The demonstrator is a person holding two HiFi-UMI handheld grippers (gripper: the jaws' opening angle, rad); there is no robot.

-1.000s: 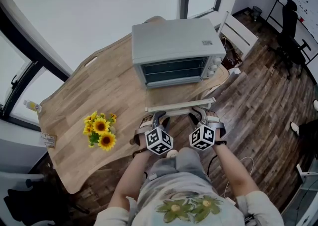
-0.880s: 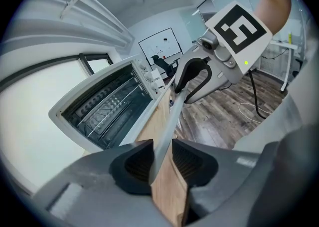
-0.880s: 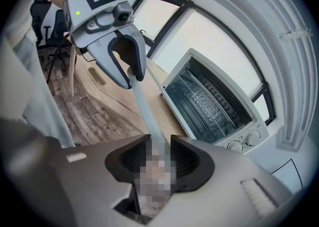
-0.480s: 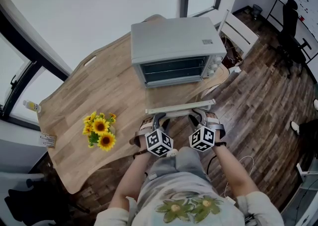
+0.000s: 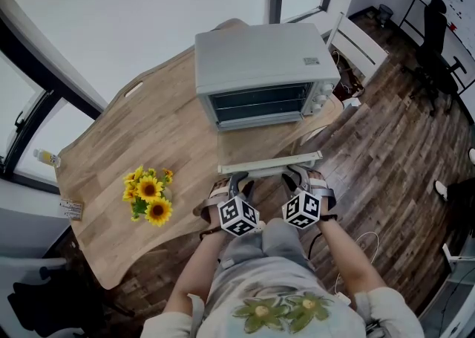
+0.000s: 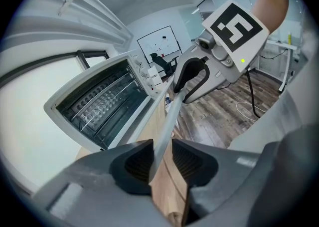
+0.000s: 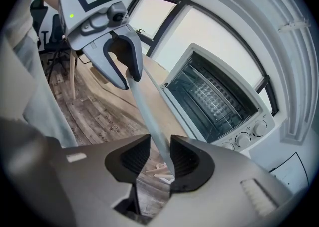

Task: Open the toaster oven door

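Looking at toaster oven [image 5: 260, 58] set back on the bench [image 5: 148, 136], front facing this way, door already swung down close to flat, rack exposed. Clamping the door handle [image 5: 271, 162] with left hand-held gripper [image 5: 236, 179] near its left end and right hand-held gripper [image 5: 295, 174] near its right end, both narrowed onto the bar. Gripping at two spread points probably to keep the bar level and avoid racking the hinges. Holding the handle low, near the bench's front edge, so likely at or near full travel; can't confirm hinge stop. Noting sunflowers [image 5: 151, 194] well left, clear of the swing.
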